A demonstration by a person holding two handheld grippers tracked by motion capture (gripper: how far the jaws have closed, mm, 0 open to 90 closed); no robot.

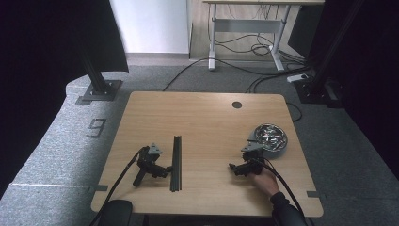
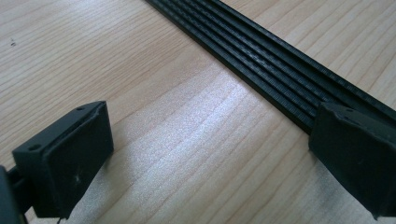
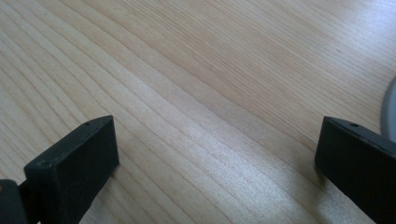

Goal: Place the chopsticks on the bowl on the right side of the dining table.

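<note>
A long black ribbed rail [image 1: 175, 162] lies flat on the wooden table [image 1: 202, 117], running front to back left of centre. My left gripper [image 1: 162, 168] rests on the table just left of the rail, with no hand on it. In the left gripper view it [image 2: 205, 154] is open over bare wood, its right jaw reaching the edge of the rail [image 2: 280, 70]. A hand [image 1: 266, 181] holds my right gripper [image 1: 235, 168] low over the table at the front right. In the right gripper view it [image 3: 215, 158] stands wide open with only wood between the jaws.
A round metal bowl [image 1: 269, 136] of small shiny parts sits by the table's right edge, just behind the right gripper; its rim [image 3: 390, 112] edges into the right gripper view. A dark cable hole [image 1: 236, 104] is at the back. Cables trail off the front edge.
</note>
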